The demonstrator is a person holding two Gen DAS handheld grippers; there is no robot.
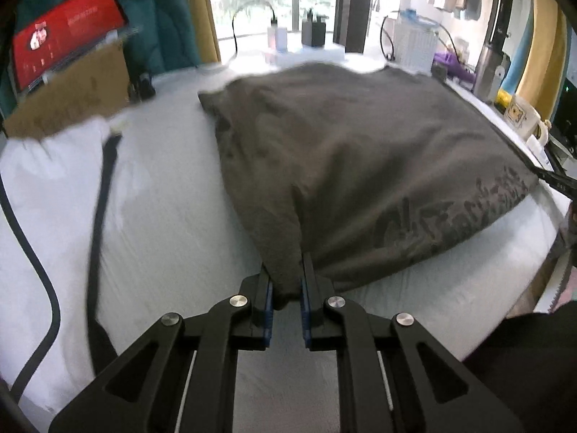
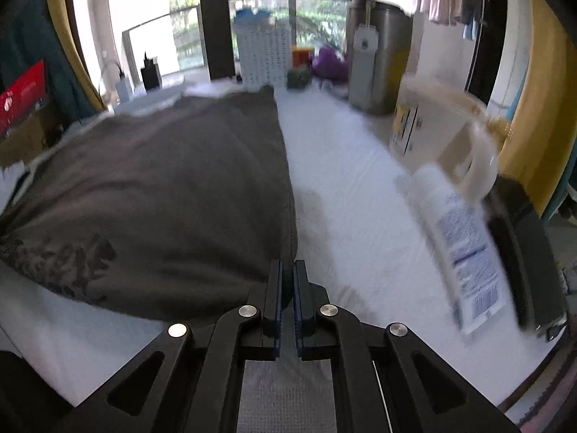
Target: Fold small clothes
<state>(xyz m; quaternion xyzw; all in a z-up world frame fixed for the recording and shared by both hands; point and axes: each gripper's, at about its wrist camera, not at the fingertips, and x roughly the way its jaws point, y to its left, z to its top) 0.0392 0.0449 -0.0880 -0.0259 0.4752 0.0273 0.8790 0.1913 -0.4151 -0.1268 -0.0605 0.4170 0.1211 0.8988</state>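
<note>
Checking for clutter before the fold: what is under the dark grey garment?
The dark grey garment lies on a white cloth-covered surface, which shows all around it. Anything beneath its middle is hidden.

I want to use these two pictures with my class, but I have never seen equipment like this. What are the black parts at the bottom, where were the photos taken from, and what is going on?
No robot here: a person holds a hand-held gripper in each hand, each with a camera looking along its two fingers. One picture is from the left gripper, the other from the right gripper. A grey T-shirt lies on a white cloth-covered surface. Each gripper is closed on a near corner of the shirt. A mug and a white tube sit to the right.
</note>
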